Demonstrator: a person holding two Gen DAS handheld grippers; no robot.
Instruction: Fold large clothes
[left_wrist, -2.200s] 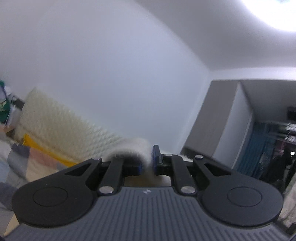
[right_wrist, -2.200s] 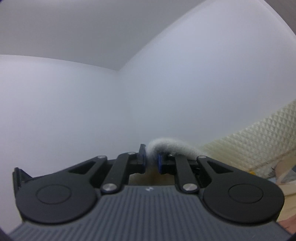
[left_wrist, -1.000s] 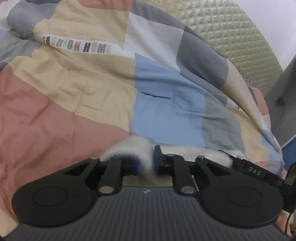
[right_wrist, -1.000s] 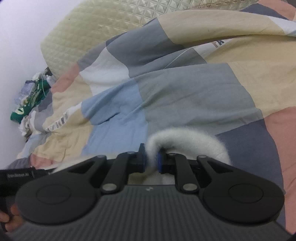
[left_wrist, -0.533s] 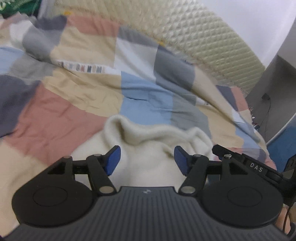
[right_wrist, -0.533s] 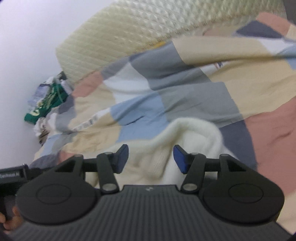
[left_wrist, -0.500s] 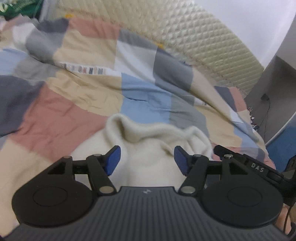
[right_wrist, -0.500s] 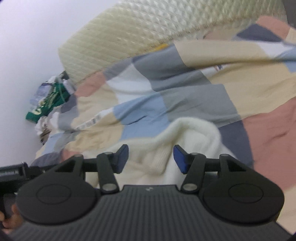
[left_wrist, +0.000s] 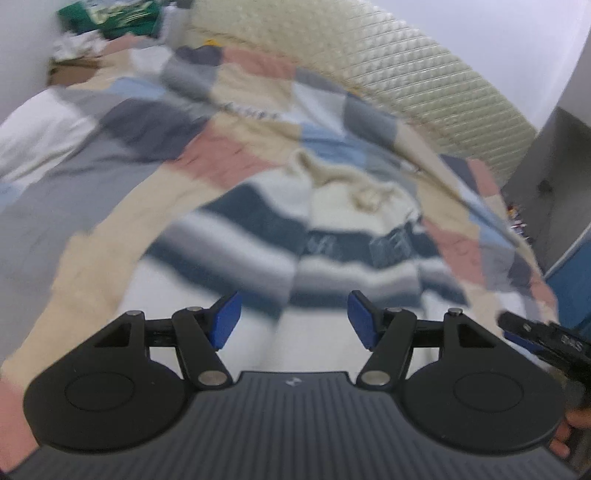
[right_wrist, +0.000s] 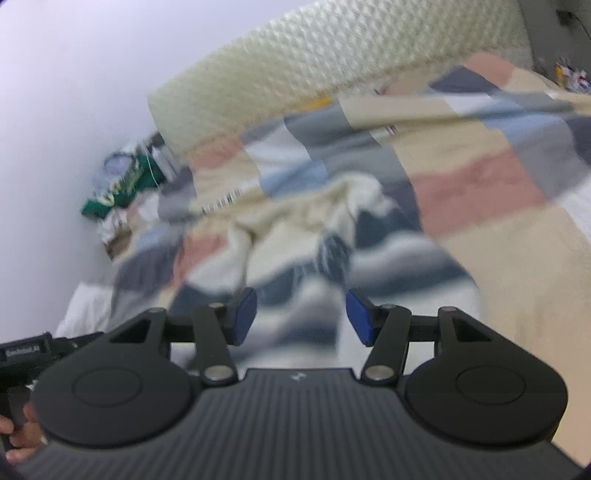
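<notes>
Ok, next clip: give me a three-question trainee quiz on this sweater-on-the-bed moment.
1. True or false: the left tool is clamped on the striped sweater.
2. What lies directly under the sweater? A) bare wooden floor B) patchwork quilt C) glass table
3. Fill in: at the far end of the bed stands a cream, quilted ____.

Key: 1 false, both it and the right tool stand open and empty; 2 B; 3 headboard.
</notes>
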